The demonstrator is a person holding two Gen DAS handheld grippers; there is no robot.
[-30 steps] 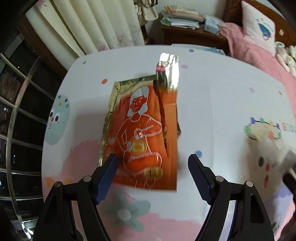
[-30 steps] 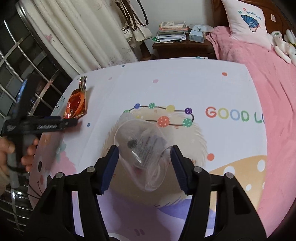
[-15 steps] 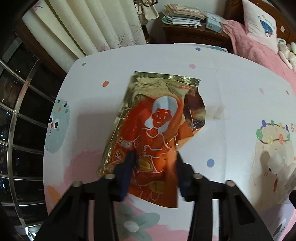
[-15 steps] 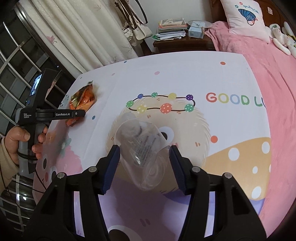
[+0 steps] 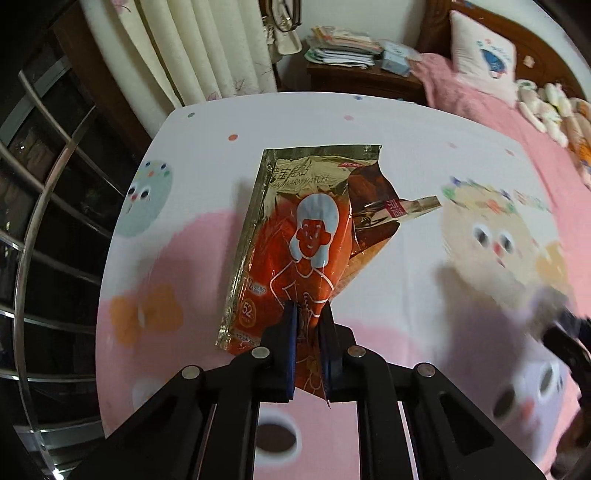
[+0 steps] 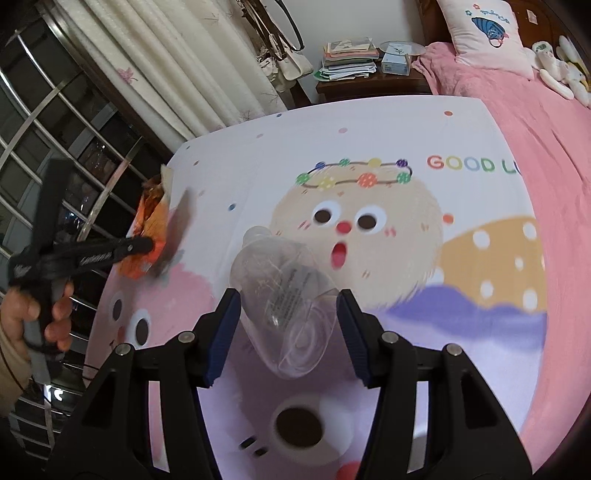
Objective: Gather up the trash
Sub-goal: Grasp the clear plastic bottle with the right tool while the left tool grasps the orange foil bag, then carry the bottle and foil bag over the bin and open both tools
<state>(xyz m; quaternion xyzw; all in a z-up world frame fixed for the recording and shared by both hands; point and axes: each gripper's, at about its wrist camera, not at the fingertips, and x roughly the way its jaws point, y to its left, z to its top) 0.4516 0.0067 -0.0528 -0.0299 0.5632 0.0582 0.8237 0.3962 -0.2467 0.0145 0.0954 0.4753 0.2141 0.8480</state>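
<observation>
My left gripper is shut on the lower end of an orange and gold foil wrapper and holds it lifted above the cartoon-print bed sheet. The wrapper is torn open along its right side. In the right wrist view the left gripper and the wrapper show at the left. My right gripper is shut on a crushed clear plastic bottle, its blue pads pressing both sides, and holds it above the sheet.
A pink blanket with a pillow and plush toys lies at the right. A wooden nightstand with stacked papers stands at the back. Curtains and a metal window grille are at the left, past the sheet's edge.
My left gripper closed on the wrapper and lifted it off the sheet. My right gripper kept its hold on the bottle and shifted over the sheet.
</observation>
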